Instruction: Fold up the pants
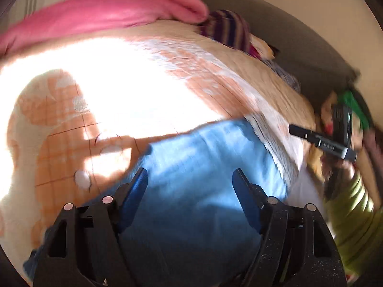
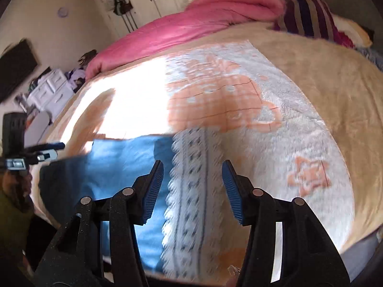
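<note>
The blue pants (image 1: 203,167) lie flat on the patterned bed cover near the bed's front edge. In the left wrist view my left gripper (image 1: 190,174) is open and empty, hovering just above the pants. In the right wrist view the pants (image 2: 115,165) lie to the lower left. My right gripper (image 2: 192,167) is open and empty above the white lace-edged cover, beside the pants' right edge. The right gripper also shows in the left wrist view (image 1: 323,141), off to the right of the pants. The left gripper shows at the left edge of the right wrist view (image 2: 43,150).
A pink blanket (image 2: 203,21) lies bunched along the far side of the bed. A striped purple pillow (image 2: 308,14) sits at the far right. A white drawer unit (image 2: 50,91) stands left of the bed. Bright sunlight washes out the cover's middle (image 1: 107,76).
</note>
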Demonstrator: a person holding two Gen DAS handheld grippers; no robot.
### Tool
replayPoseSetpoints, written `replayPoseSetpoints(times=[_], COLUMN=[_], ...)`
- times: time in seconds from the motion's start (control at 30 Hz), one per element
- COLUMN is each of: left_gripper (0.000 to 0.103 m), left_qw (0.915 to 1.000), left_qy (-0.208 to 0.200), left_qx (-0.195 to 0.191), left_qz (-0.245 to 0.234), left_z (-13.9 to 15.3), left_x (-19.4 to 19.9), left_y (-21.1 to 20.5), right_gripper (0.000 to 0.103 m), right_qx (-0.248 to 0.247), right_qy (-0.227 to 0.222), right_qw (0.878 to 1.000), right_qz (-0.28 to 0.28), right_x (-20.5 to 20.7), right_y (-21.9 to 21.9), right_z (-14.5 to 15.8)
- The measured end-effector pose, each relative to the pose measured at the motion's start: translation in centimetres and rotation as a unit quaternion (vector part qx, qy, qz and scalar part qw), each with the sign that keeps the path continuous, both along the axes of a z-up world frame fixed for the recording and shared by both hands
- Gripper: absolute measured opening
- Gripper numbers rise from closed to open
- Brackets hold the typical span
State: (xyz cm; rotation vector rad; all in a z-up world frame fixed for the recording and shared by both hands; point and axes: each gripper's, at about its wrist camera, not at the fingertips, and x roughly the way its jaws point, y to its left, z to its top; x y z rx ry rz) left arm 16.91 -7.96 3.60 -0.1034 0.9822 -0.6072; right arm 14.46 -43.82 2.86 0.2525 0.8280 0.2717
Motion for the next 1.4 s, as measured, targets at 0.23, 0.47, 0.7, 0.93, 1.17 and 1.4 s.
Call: replayPoseSetpoints(times=[0.23, 0.47, 0.7, 0.93, 1.17, 1.4], left_gripper=[0.072, 0.072, 0.028, 0.008, 0.010, 0.021], left_qw=[0.9984, 0.9965, 0.9950, 1.0000, 0.9960, 0.9983], left_qy=[0.046, 0.074, 0.087, 0.005, -0.003, 0.002], left_qx=[-0.019, -0.032, -0.048, 0.005, 0.089, 0.053], left_qz=[0.027, 0.022, 0.007, 0.001, 0.004, 0.024], left_z=[-5.0, -7.4, -7.8, -4.7, -8.1, -7.7], left_x=[4.1, 4.9, 5.0, 5.3, 6.3, 6.5], left_y=[0.0, 0.2, -1.7, -3.4, -5.1, -2.9], right_gripper=[0.044, 0.041, 0.014, 0.012, 0.017, 0.038], right_qx=[0.036, 0.038, 0.040, -0.025, -0.093, -0.046], right_qy=[0.082, 0.084, 0.064, -0.012, 0.050, 0.030], right_qw=[0.996, 0.995, 0.995, 0.998, 0.993, 0.998], right_qz=[0.017, 0.044, 0.069, 0.049, 0.058, 0.006], right_x=[7.0, 7.7, 7.0, 6.3, 9.4, 6.9], right_y=[-1.0, 0.8, 1.7, 1.1, 2.5, 0.3], right_z=[-4.7, -6.2, -5.5, -0.7, -4.8, -3.6])
